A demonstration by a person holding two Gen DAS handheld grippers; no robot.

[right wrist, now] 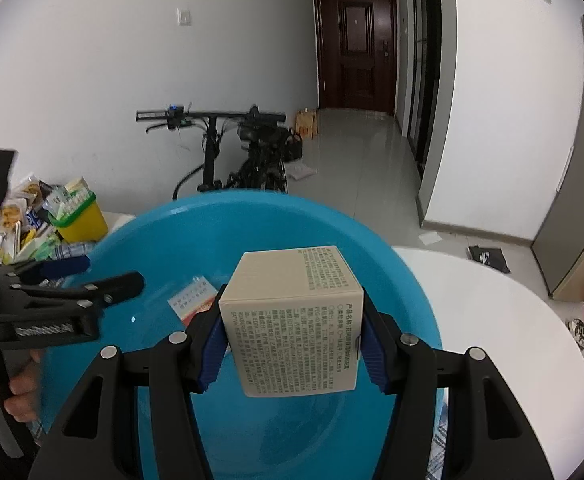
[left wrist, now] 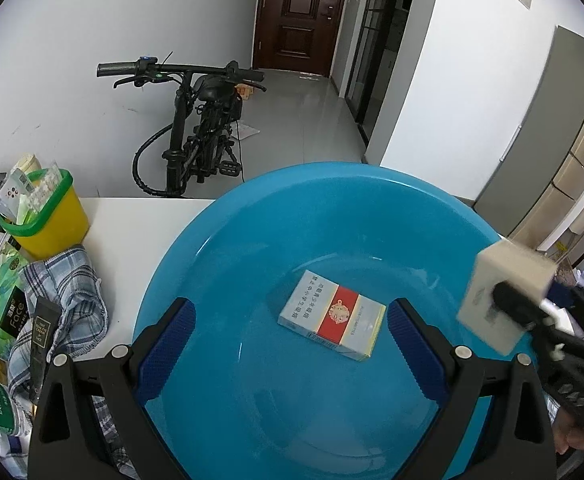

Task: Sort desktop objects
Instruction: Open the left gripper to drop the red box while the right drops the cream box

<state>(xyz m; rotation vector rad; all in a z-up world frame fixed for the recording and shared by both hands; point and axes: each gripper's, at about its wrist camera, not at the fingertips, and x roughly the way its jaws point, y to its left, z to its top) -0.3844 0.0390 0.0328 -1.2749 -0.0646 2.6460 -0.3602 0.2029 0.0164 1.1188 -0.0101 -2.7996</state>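
White table (right wrist: 492,320), bearing a blue basin (left wrist: 251,240). Checked cloth (left wrist: 71,280) and yellow bin (left wrist: 51,224) at the table's left, beside packets. Beige box (right wrist: 296,320), clamped between the right gripper's (right wrist: 292,344) blue pads, held above the basin. Cigarette pack (left wrist: 334,314), lying flat on the basin floor, ahead of and between the left gripper's (left wrist: 292,344) jaws, which stand wide apart, touching nothing.

Both wrist views look steeply down, close over the blue basin (left wrist: 251,240), sharing it, the bicycle (right wrist: 227,152) and the far door (left wrist: 296,12).
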